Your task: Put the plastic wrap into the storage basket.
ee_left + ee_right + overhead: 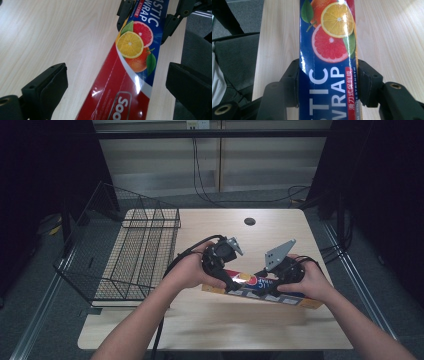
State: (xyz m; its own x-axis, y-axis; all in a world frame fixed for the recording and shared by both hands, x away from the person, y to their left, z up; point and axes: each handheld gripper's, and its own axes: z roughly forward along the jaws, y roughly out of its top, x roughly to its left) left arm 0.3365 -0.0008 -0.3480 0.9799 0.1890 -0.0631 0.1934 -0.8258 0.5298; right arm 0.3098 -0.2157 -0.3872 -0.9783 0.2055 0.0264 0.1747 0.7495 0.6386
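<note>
A long plastic wrap box [262, 292], red and blue with citrus fruit printed on it, lies across the front middle of the wooden table [200, 320]. My right gripper [328, 75] is shut on the box [327, 47], its pads pressed to both long sides near the "WRAP" lettering. My left gripper [120, 75] is open, one jaw on each side of the red end of the box [130, 75], with a gap at both sides. In the left gripper view the right gripper [150, 17] clamps the box farther along. From above, the left gripper [227, 281] and right gripper [272, 279] sit close together.
A black wire basket [140, 250] stands on the table's left part, its left side hanging past the edge. A dark round hole [249, 221] sits near the far edge. Cables trail on the floor behind. The box lies close to the table's front edge.
</note>
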